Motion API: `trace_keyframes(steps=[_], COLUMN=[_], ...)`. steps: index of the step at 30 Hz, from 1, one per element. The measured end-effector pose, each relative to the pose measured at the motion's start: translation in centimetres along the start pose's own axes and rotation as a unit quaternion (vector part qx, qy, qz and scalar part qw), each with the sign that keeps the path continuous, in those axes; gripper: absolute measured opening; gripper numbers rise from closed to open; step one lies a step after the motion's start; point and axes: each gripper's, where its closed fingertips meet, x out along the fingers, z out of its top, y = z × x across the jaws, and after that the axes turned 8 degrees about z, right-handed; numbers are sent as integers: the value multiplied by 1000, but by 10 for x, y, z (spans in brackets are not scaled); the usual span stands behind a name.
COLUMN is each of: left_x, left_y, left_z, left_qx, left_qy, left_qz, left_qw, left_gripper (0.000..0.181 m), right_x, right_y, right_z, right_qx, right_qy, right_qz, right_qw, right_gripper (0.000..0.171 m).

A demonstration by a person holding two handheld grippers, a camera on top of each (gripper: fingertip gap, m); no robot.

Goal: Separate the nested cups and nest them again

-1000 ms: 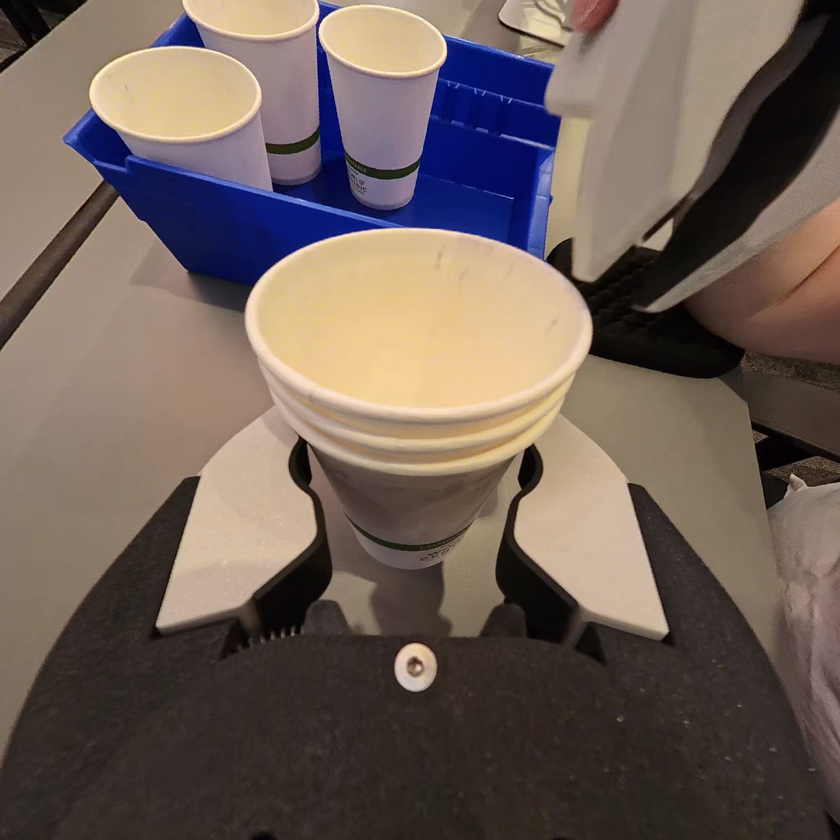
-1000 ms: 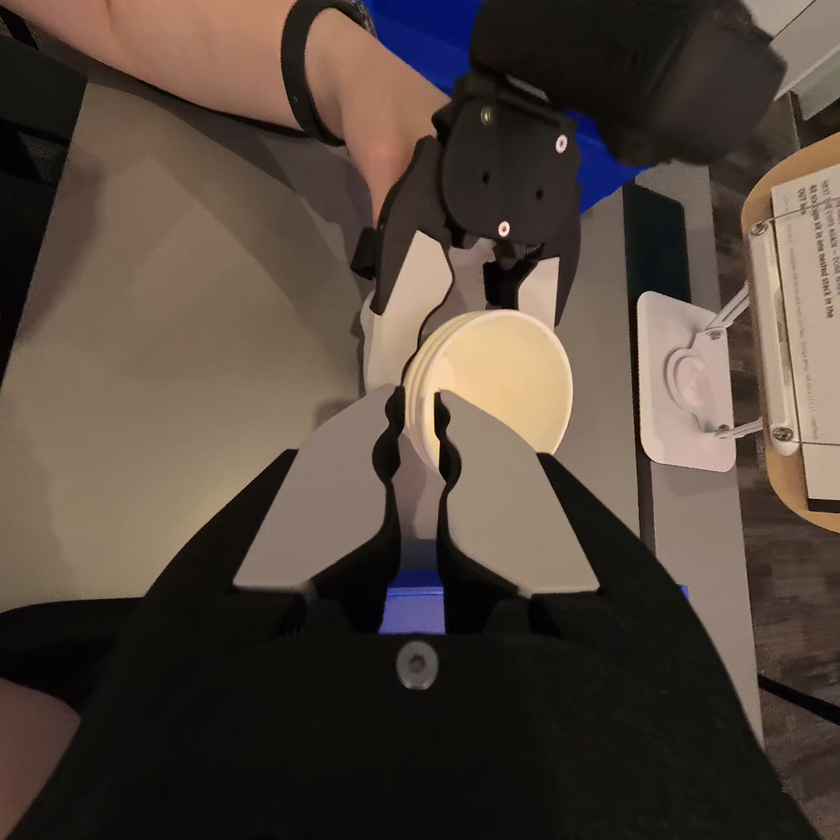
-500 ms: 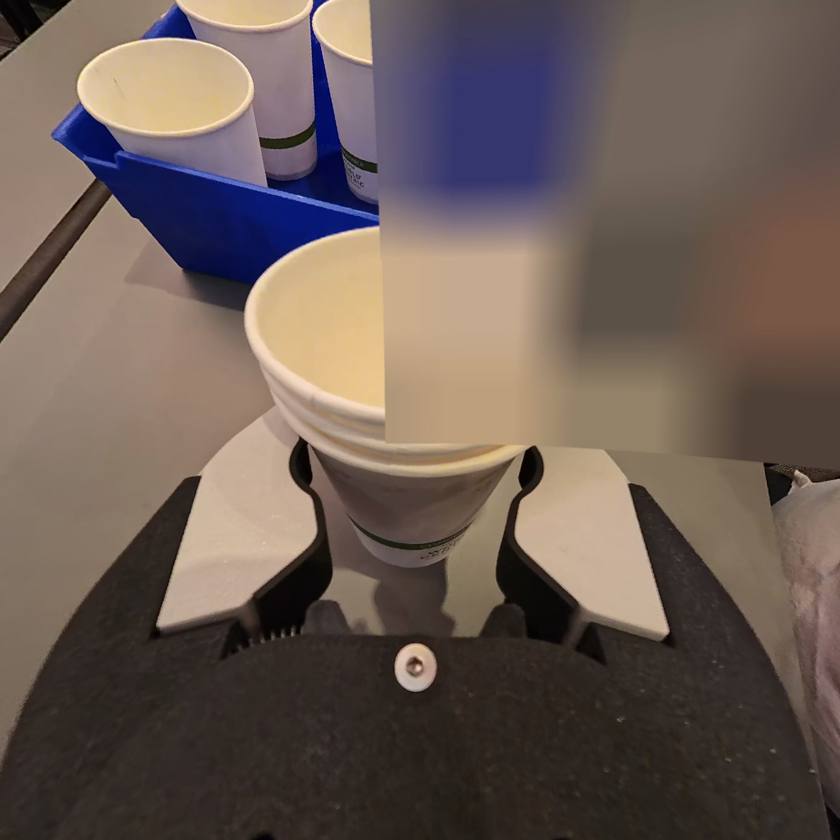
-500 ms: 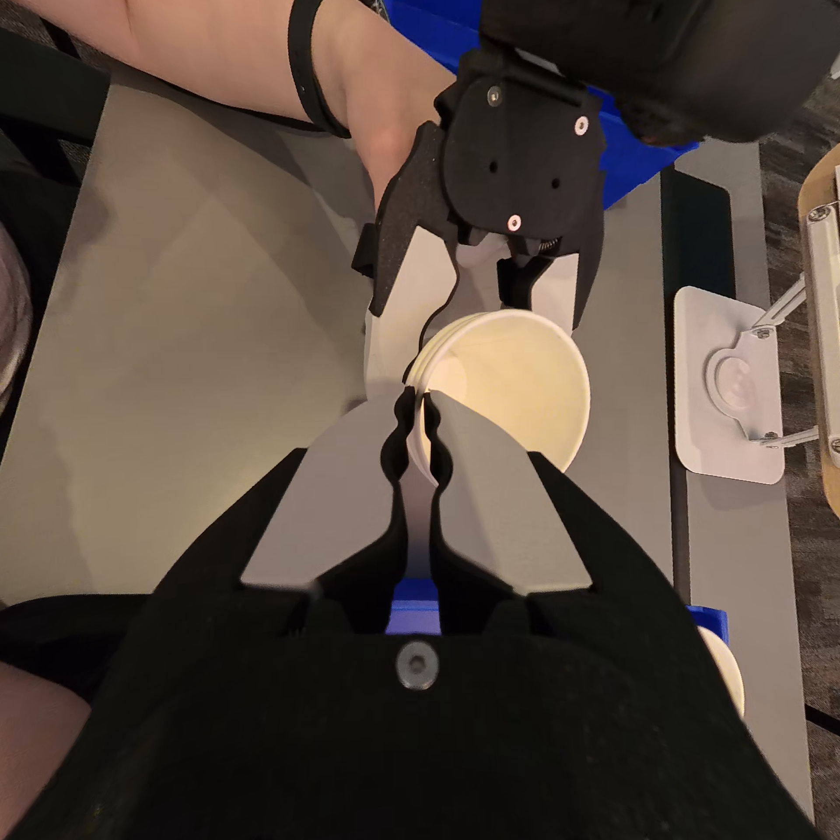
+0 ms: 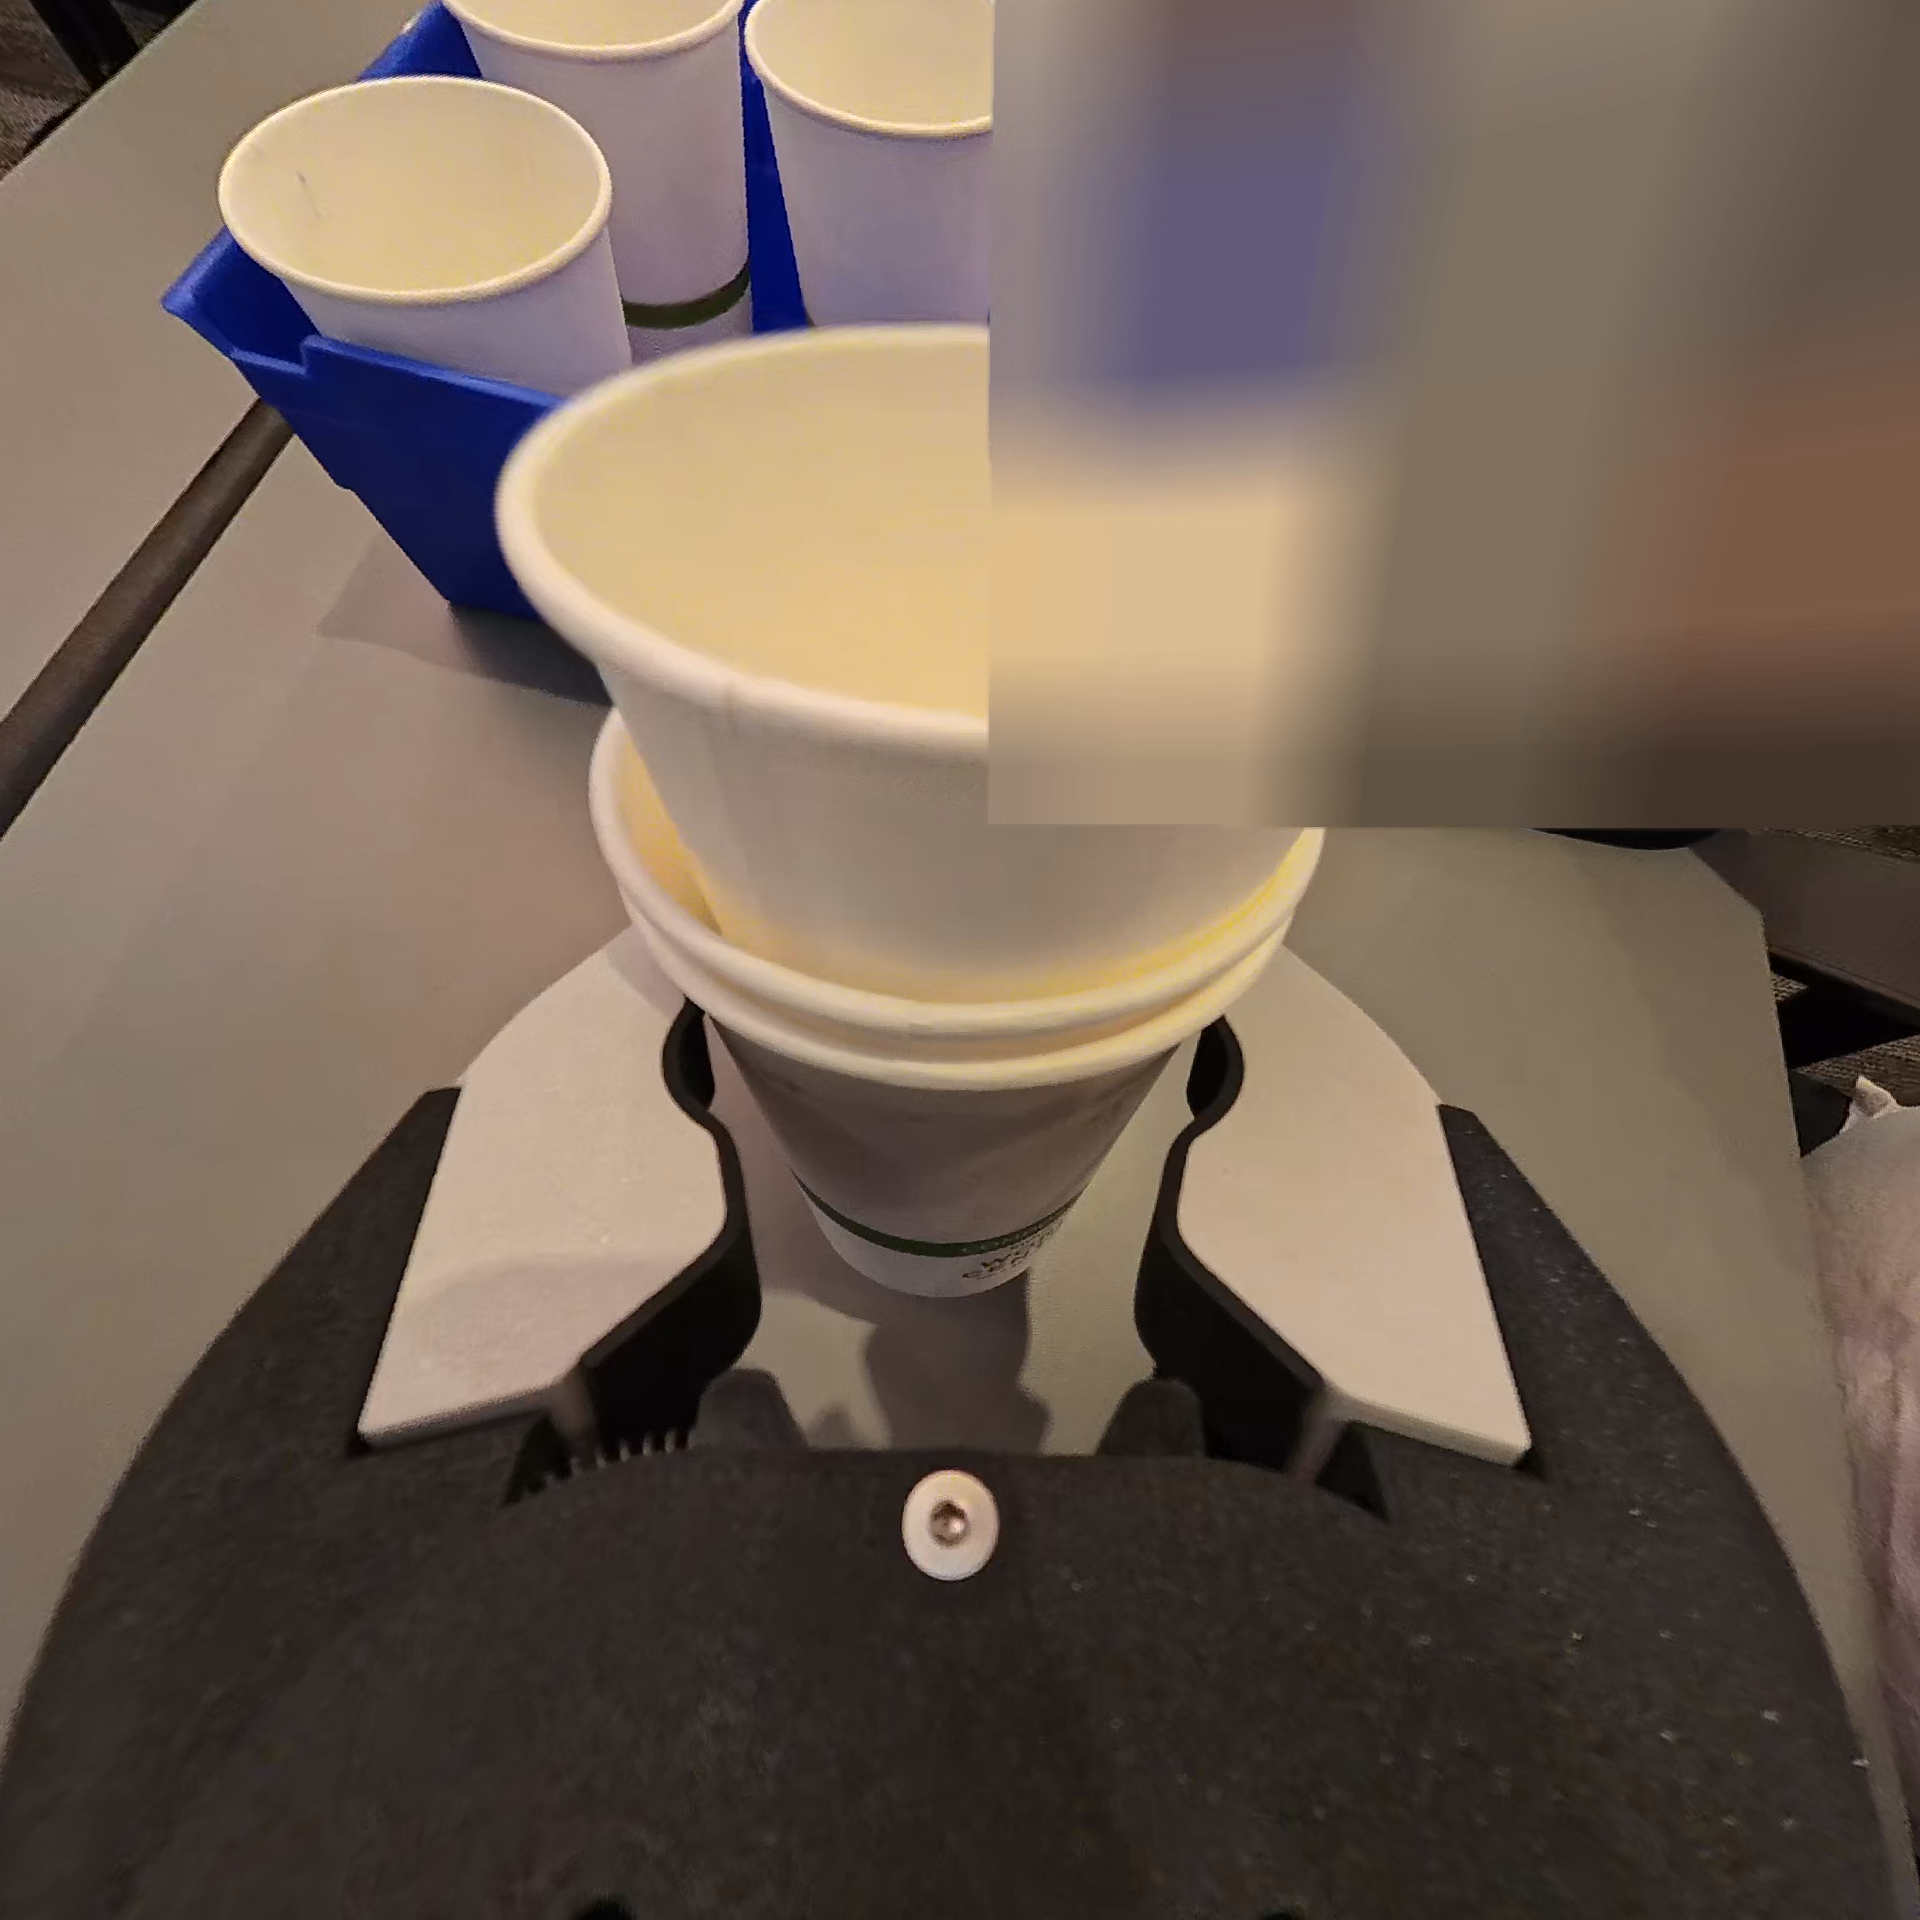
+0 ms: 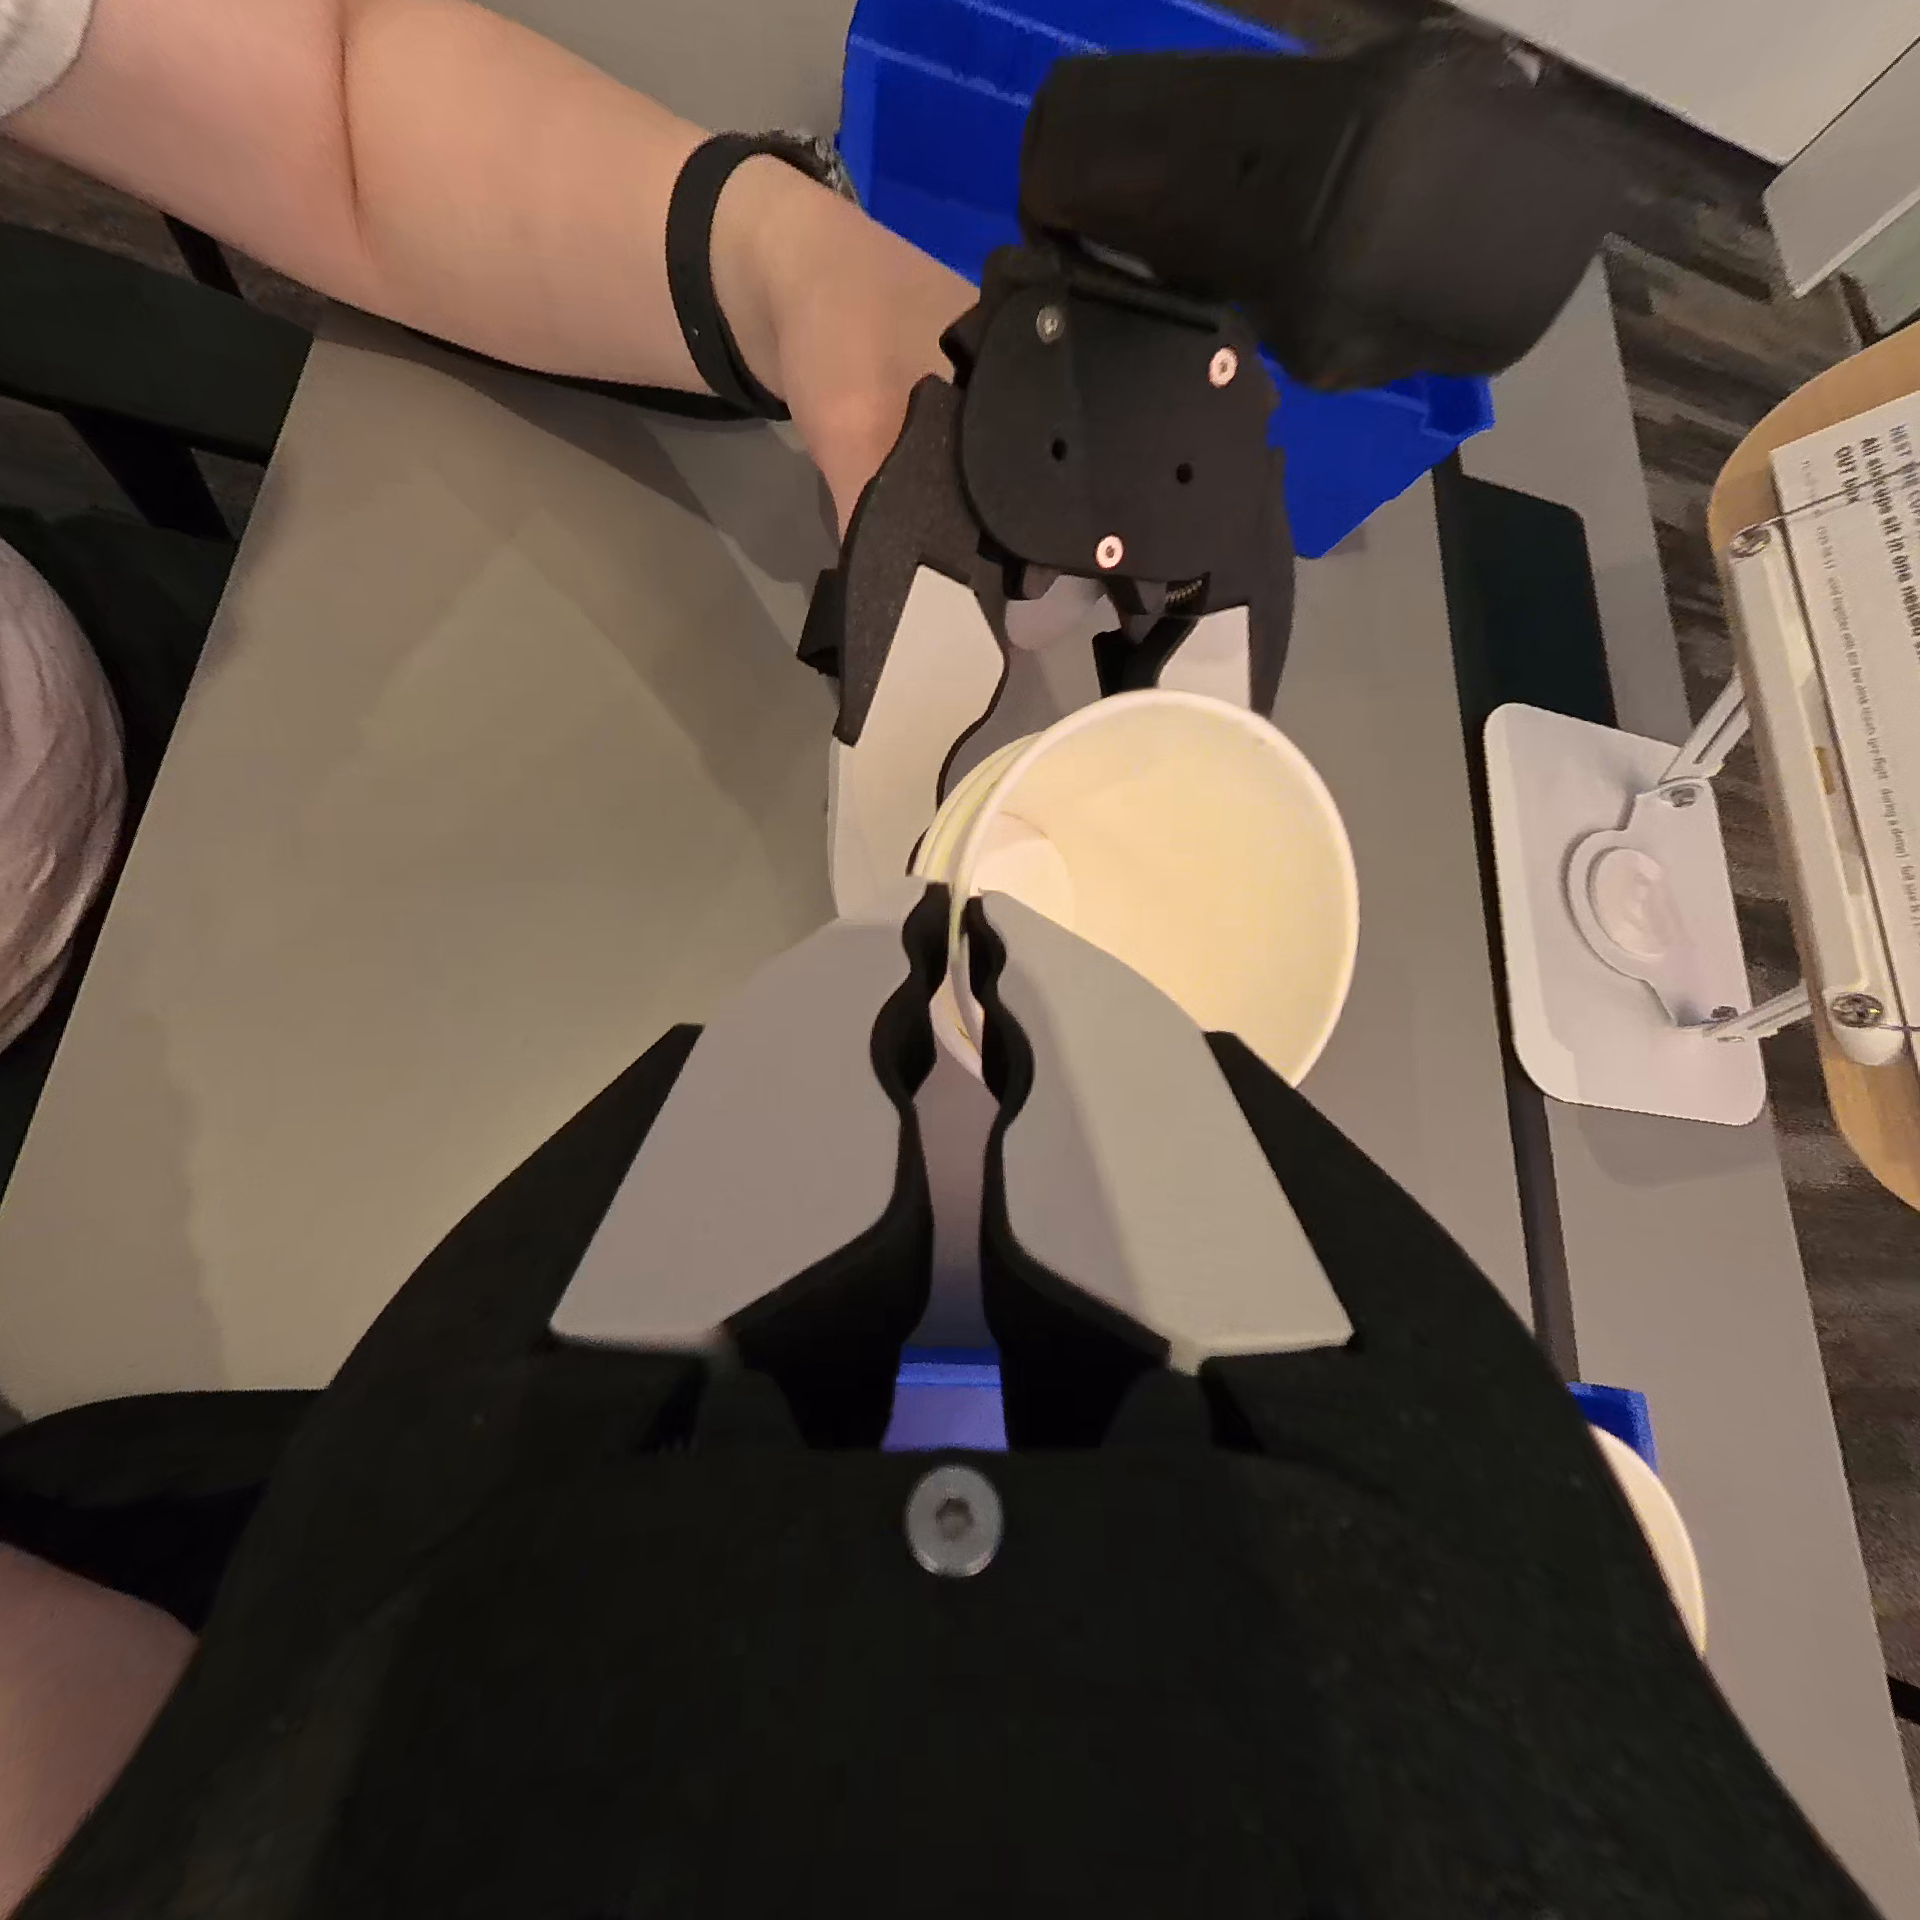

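My left gripper (image 5: 956, 1039) is shut on a nested stack of white paper cups (image 5: 935, 1132), its fingers on both sides just under the rims. My right gripper (image 6: 956, 920) is shut on the near rim of the top cup (image 6: 1164, 862). That top cup (image 5: 779, 623) is raised and tilted, partly out of the stack, with its bottom still inside the cup below. In the right wrist view my left gripper (image 6: 1049, 748) shows from above, holding the stack (image 6: 951, 831). A mosaic patch hides the right side of the top cup in the left wrist view.
A blue bin (image 5: 416, 436) at the back left holds three upright separate cups (image 5: 416, 208). In the right wrist view another blue bin corner (image 6: 1605, 1413) with a cup (image 6: 1662, 1538) lies near me. A white stand base (image 6: 1621, 935) and a person's forearm (image 6: 468, 229) are close by.
My right gripper closed on the top cup's rim and pulled it up. The cup went from fully nested to partly out of the stack. My left gripper kept holding the stack.
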Motion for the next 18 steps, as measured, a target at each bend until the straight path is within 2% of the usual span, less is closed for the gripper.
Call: trace_keyframes(steps=[7,12,15,18], left_x=[1,0,0,-1], left_y=[3,8,13,13], left_z=[-3,-4,-6,-6], left_qx=[-1,-12,-17,-21], left_qy=[5,3,5,4], left_qz=[4,3,7,6], left_qw=[1000,1000,1000,1000], left_gripper=[91,91,91,91], right_x=[-38,-111,-150,-166], right_y=[-12,-8,-5,-19], right_z=[14,15,3,-33], right_qx=[-4,1,21,76], right_qy=[-55,-101,-115,-64], right_qz=[-71,-181,-245,-296], right_qw=[996,978,962,950], right_gripper=[3,3,3,3])
